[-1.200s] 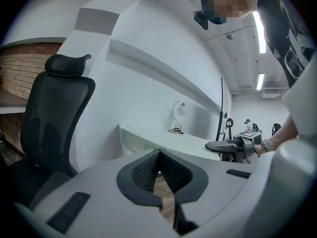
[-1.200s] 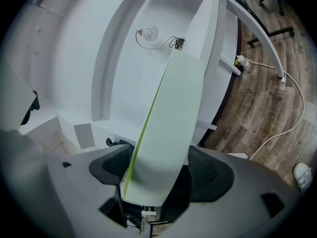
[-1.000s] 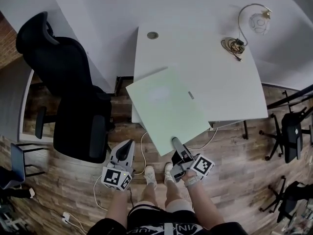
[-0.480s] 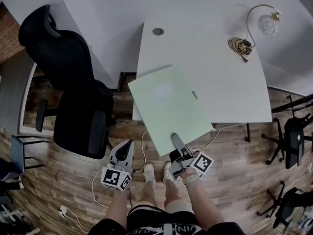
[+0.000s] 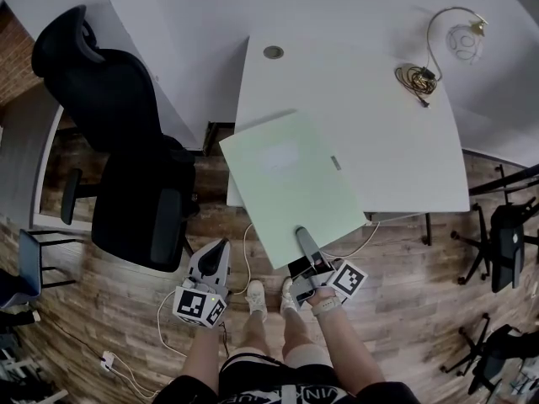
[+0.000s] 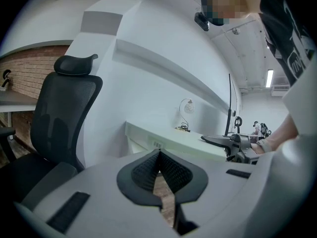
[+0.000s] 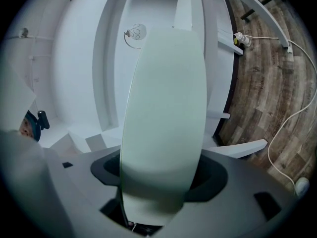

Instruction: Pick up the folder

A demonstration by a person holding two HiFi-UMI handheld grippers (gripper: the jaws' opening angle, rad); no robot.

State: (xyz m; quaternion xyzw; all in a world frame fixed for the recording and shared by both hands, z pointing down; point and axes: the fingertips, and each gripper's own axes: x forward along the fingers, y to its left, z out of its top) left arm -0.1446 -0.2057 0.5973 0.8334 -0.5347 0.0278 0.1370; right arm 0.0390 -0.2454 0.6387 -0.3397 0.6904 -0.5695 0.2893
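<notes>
Pale green folder (image 5: 290,188) juts past the front left corner of the desk (image 5: 370,116), my right gripper (image 5: 301,238) clamped on its near corner. It looks thin, light and probably floppy, so I'd grip deeper. My left gripper (image 5: 217,255) is closed on nothing.

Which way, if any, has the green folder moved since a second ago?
No. The green folder overhangs the near edge of the desk as before.

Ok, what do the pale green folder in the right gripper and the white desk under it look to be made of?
The thin pale green folder is probably plastic or coated card. It looks matte with a faint light patch, and it juts past the desk edge without drooping, clamped by the right gripper. The white rectangular desk is likely laminate board, smooth and matte, with a round metal-looking grommet.
</notes>
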